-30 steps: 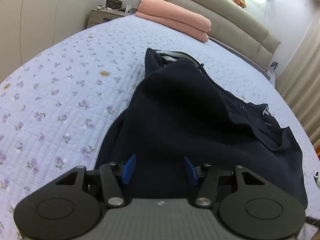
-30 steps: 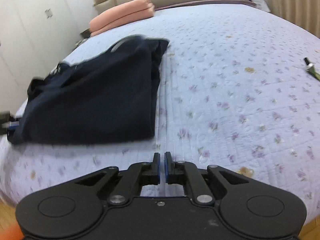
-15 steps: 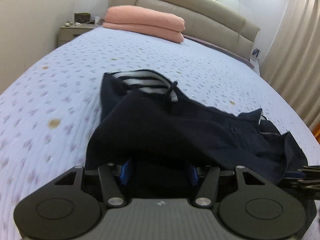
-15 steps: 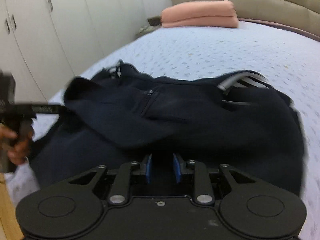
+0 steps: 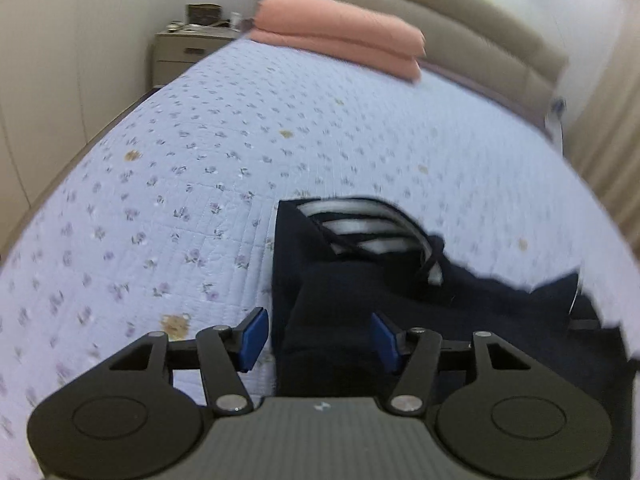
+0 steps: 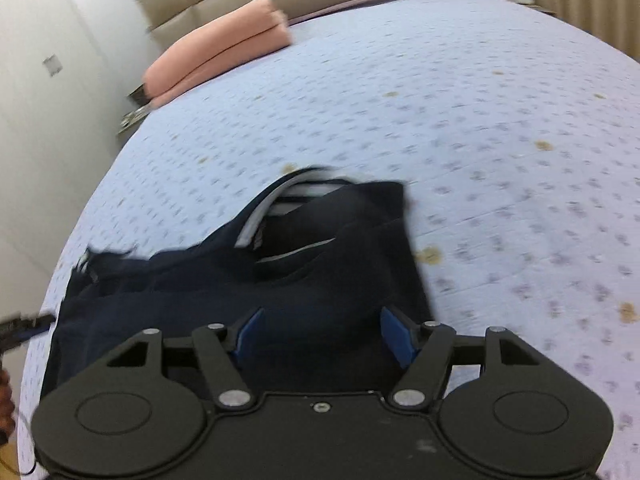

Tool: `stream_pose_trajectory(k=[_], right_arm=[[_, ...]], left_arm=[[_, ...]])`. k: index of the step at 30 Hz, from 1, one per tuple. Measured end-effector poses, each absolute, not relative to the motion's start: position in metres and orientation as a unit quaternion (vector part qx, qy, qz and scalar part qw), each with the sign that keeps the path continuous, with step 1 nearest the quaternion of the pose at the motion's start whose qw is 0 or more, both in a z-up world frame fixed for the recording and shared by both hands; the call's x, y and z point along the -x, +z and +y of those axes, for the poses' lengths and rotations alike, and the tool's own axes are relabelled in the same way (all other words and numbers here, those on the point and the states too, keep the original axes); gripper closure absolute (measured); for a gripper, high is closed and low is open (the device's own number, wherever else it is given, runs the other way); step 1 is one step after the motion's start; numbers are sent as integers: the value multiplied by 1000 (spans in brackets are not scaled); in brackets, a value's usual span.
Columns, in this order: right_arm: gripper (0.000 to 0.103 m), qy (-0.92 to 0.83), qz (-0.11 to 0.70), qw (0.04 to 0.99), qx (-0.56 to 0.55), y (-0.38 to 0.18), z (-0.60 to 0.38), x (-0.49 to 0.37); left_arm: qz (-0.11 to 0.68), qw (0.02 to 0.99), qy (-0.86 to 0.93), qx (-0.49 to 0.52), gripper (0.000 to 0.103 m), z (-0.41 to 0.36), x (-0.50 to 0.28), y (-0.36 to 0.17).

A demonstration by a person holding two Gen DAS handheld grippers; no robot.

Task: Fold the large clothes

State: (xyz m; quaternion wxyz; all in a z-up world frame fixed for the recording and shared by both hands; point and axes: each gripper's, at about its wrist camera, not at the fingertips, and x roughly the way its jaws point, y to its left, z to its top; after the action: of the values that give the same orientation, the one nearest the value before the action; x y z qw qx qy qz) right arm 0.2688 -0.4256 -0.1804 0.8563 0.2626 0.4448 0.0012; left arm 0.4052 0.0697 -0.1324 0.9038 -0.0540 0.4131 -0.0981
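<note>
A dark navy garment [image 5: 400, 300] with a grey-and-white striped lining [image 5: 360, 224] lies bunched on the floral bedspread [image 5: 180, 184]. My left gripper [image 5: 318, 338] is open, its blue pads either side of the garment's near left edge. In the right wrist view the same garment [image 6: 248, 280] lies just ahead of my right gripper [image 6: 324, 332], which is open wide over its near edge. The left gripper's tip shows at the far left edge of the right wrist view [image 6: 20, 326].
Two stacked pink pillows [image 5: 340, 40] lie at the beige headboard [image 5: 460, 12]. A bedside table [image 5: 188, 48] stands at the left. Curtains [image 5: 608, 120] hang on the right. White wardrobe doors [image 6: 36, 100] stand beyond the bed's left side.
Both grippers have pulled back and swung towards the head of the bed. The right gripper, shut a second ago, has opened wide. The garment is more bunched and closer in both views.
</note>
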Motion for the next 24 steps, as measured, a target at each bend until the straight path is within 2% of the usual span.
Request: stream_pose_trajectory(k=[3, 10, 12, 14, 16, 18, 21, 24], right_arm=[[21, -15, 447, 859, -250, -181, -432, -285], [21, -10, 465, 865, -188, -199, -415, -322], [34, -8, 473, 860, -194, -206, -413, -325], [68, 4, 478, 858, -187, -209, -406, -324], [79, 22, 467, 869, -163, -203, -397, -318], [81, 31, 465, 870, -158, -200, -392, -315], [81, 31, 468, 871, -148, -202, -387, -316], [73, 23, 480, 864, -150, -210, -387, -327]], left_arm=[[429, 896, -100, 47, 44, 74, -414, -138], [447, 880, -122, 103, 43, 84, -432, -149], [458, 872, -131, 112, 44, 82, -439, -154], [457, 872, -138, 109, 46, 79, -442, -157], [450, 874, -157, 96, 52, 75, -442, -156], [443, 880, -160, 69, 63, 72, -439, -154], [443, 877, -166, 85, 70, 81, -437, -155], [441, 878, -163, 89, 73, 85, -433, -150]])
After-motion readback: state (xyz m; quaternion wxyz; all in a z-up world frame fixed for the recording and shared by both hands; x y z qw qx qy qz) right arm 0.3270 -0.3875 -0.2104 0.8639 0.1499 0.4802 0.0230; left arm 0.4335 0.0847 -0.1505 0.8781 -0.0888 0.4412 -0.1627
